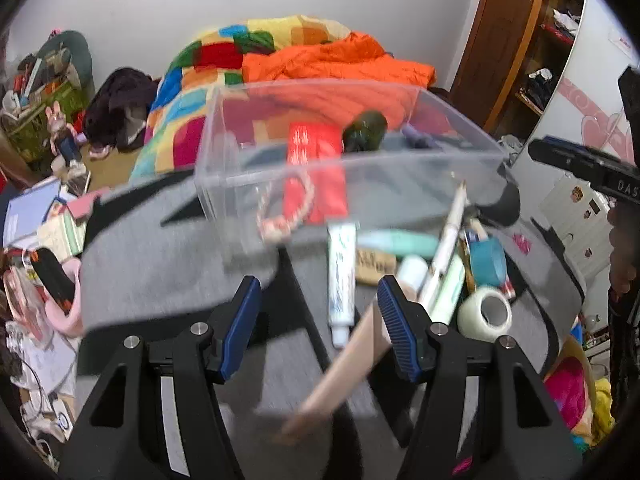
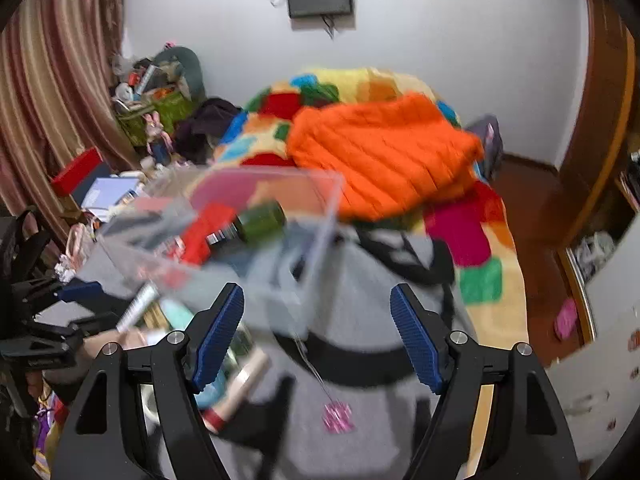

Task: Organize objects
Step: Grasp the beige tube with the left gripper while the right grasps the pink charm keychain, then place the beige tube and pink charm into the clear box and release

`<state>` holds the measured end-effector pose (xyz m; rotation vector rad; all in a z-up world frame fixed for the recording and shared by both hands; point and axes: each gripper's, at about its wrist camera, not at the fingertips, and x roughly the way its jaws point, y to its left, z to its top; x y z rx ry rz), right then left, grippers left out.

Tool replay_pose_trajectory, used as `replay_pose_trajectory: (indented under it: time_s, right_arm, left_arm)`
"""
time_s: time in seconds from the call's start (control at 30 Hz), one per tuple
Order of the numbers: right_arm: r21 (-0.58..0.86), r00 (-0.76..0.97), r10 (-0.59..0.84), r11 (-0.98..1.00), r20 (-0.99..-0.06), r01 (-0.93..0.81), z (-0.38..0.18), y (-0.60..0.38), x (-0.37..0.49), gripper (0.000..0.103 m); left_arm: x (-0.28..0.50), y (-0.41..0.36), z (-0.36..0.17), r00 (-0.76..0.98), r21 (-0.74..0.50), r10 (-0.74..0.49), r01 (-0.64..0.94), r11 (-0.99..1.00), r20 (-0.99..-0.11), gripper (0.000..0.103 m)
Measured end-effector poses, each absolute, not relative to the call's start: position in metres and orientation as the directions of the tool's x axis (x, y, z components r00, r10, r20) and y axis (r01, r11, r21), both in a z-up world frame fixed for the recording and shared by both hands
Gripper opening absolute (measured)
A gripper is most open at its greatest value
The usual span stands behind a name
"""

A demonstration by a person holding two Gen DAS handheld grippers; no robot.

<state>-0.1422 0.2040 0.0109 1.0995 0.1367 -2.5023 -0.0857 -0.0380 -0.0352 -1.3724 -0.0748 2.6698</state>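
A clear plastic box (image 1: 224, 168) stands on a grey cloth (image 1: 168, 280) and holds a red packet (image 1: 316, 168) and a dark green bottle (image 1: 366, 130). In front of it lie a white tube (image 1: 341, 276), a white pen (image 1: 448, 236), a blue tape roll (image 1: 486, 260), a white tape roll (image 1: 484, 314) and a beige stick (image 1: 344, 364). My left gripper (image 1: 318, 284) is open; the stick lies slanted by its right pad, apparently loose. My right gripper (image 2: 316, 292) is open and empty, just right of the box (image 2: 320, 216) with its green bottle (image 2: 260, 222).
Behind the cloth is a bed with a colourful quilt (image 1: 256, 44) and an orange jacket (image 2: 380, 152). Cluttered books and boxes (image 1: 44, 216) crowd the left. A wardrobe (image 1: 532, 60) stands right. A small pink item (image 2: 339, 418) lies on the cloth.
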Motion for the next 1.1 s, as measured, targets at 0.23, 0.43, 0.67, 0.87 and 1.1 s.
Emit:
replay_pose_trajectory:
  time_s: [0.23,0.43,0.67,0.87,1.1]
  right_arm:
    - [0.103,-0.517,-0.294,-0.925,-0.804,0.365,-0.04,0.225,-0.13,0.072]
    - [0.046,-0.507,-0.244,-0.927,-0.827,0.372,-0.064,0.22,-0.12,0.052]
    - [0.036,-0.524,-0.24,-0.929,-0.817,0.368,-0.068,0.219,-0.112,0.019]
    - [0.076,-0.523,-0.262,-0.934,-0.811,0.349,-0.065,0.229,-0.097,0.019]
    - [0.11,-0.558,-0.285,-0.939,-0.779,0.326,-0.044,0.243,-0.078,0.019]
  left_arm:
    - [-0.064,-0.031,-0.052,-0.564,-0.107,0.139,-0.089,-0.99,-0.814,0.058]
    - [-0.055,-0.019,-0.059,-0.578,-0.075,0.12,-0.102,-0.992,-0.807,0.043]
    - [-0.045,-0.006,-0.059,-0.595,-0.068,0.122,-0.112,-0.991,-0.794,0.019]
    - [-0.032,-0.004,-0.055,-0.613,-0.056,0.109,-0.105,-0.993,-0.783,0.014]
    - [-0.02,-0.008,-0.038,-0.657,-0.057,0.093,-0.075,-0.996,-0.748,0.008]
